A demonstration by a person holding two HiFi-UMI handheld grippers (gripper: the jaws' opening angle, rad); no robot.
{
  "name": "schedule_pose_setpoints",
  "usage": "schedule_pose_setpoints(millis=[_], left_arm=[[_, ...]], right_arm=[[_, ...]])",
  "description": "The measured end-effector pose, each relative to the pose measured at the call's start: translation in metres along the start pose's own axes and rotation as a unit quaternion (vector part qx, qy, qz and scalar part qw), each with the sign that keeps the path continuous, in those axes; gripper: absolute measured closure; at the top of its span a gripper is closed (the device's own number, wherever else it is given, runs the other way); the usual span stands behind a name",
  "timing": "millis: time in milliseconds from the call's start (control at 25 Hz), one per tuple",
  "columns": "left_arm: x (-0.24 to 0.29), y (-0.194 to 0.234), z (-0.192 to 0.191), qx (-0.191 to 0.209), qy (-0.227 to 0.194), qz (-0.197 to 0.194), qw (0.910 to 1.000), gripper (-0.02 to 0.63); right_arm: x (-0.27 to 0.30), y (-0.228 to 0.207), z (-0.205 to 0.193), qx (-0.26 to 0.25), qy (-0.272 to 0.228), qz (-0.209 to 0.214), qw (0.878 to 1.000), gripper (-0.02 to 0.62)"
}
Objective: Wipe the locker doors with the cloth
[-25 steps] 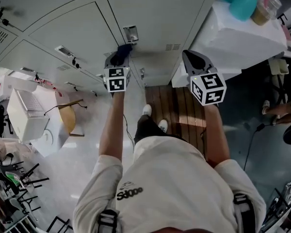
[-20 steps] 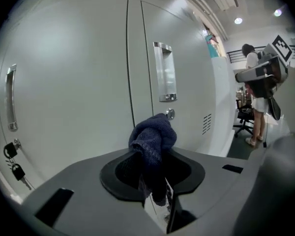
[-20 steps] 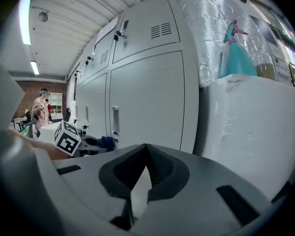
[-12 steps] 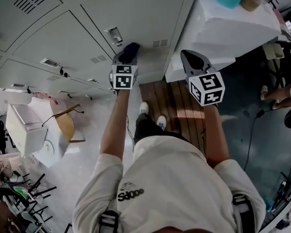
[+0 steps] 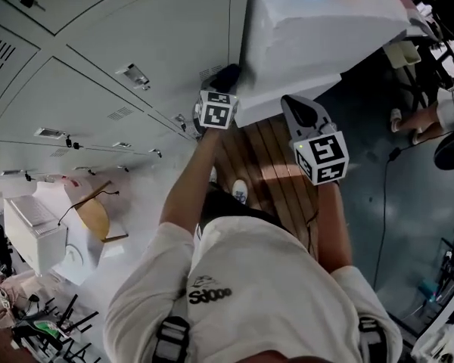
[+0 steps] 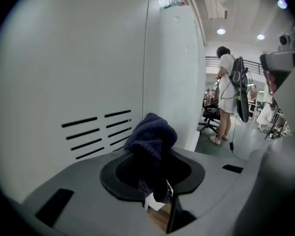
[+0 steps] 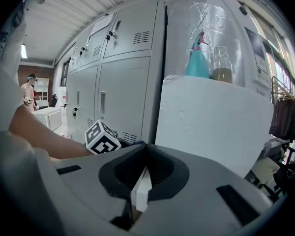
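A dark blue cloth (image 6: 151, 134) is bunched between the jaws of my left gripper (image 6: 156, 183), which is shut on it. The cloth presses against a grey locker door (image 6: 83, 77) just above its vent slots (image 6: 96, 133), close to the door's right edge. In the head view the cloth (image 5: 226, 76) sits at the bottom right corner of the lockers (image 5: 136, 44), ahead of my left gripper (image 5: 222, 91). My right gripper (image 5: 293, 103) hangs to the right, off the lockers, shut on nothing. In the right gripper view its white pads (image 7: 140, 190) meet.
A white foam box (image 5: 318, 29) stands against the lockers' right side, with a teal bottle (image 7: 197, 58) and a jar (image 7: 220, 64) on top. Wooden floor boards (image 5: 268, 157) lie below. A person (image 6: 227, 95) stands far off on the right. Clutter and a white appliance (image 5: 34, 229) sit on the left.
My left gripper has slid the cloth rightward along the lower locker doors to the last door's right edge. The right gripper has stayed about where it was.
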State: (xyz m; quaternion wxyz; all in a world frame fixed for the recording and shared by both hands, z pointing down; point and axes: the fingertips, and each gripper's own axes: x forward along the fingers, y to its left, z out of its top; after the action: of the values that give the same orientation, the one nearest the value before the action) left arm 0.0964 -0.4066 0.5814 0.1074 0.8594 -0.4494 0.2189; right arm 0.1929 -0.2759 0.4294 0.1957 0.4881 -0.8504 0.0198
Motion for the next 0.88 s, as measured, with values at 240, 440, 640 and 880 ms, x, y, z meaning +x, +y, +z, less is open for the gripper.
schedule_pose_setpoints(millis=[240,440,640,880], left_arm=[[-0.012,0.015,-0.022,0.002,0.016,0.028,0.9995,0.499],[-0.062,0.077,-0.073,-0.023,0.040,0.098,0.9941,0.499],[-0.135,0.147,-0.107,-0.053,0.047,0.195,0.9782,0.497],[-0.202,0.173,-0.113,-0.103,0.023,0.232,0.9669,0.497]], right_arm=[[-0.011,-0.009,-0.018,0.023,0.012,-0.013,1.000,0.597],[0.001,0.009,-0.010,0.030,0.000,0.016,0.999,0.597],[0.018,0.042,0.005,0.016,-0.019,0.059,0.998,0.597],[0.037,0.078,0.024,0.012,-0.031,0.099,0.995,0.597]])
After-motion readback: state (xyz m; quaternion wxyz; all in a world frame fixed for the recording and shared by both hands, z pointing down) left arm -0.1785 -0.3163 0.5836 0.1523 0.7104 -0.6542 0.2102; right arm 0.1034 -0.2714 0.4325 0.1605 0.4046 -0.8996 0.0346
